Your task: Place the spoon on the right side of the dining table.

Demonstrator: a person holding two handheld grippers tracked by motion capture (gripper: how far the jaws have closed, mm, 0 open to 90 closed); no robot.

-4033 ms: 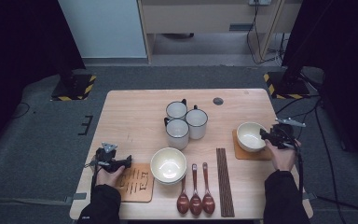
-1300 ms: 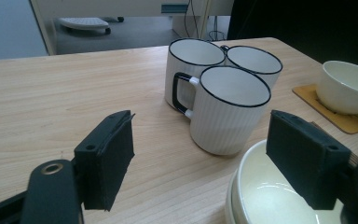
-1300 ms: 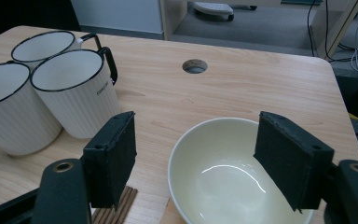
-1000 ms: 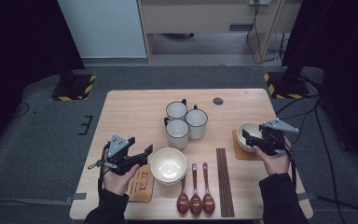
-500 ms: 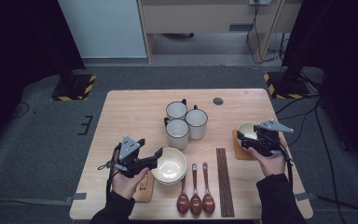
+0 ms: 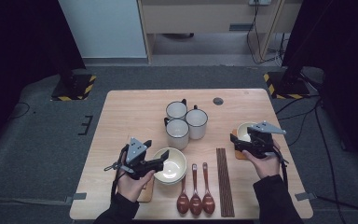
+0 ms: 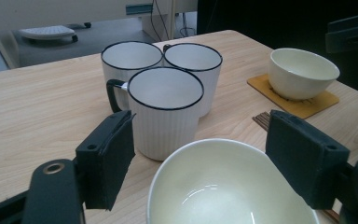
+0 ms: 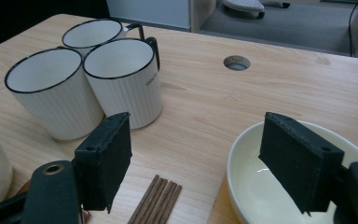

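The tabletop (image 6: 121, 112) carries three mugs (image 6: 185, 122) in a cluster at its middle, a bundle of chopsticks (image 6: 224, 179) and three spoons (image 6: 195, 198) near the front edge, and two bowls. The near bowl (image 6: 170, 165) sits front and centre, just right of a wooden coaster (image 6: 147, 192); the far bowl (image 6: 245, 132) rests on its own coaster (image 7: 303, 103) at the right.

The step in hand looks like a two-handed reach, each hand lining up on one bowl's rim. The left tongs (image 6: 161, 160) hang at the near bowl's left rim with jaws wide; in the left gripper view the pads (image 7: 109, 156) stand on either side of the rim without pressing it. The right tongs (image 6: 237, 141) sit at the far bowl's left edge, and their jaws have just been opening; in the right gripper view one pad (image 8: 296, 158) is over the bowl's hollow and the other outside it, nothing gripped.

Next, each pair probably needs to drop so one pad goes inside the wall and one outside, then close firmly on the rim. The glazed walls may slip, so a square, deep bite seems wise before any lift.
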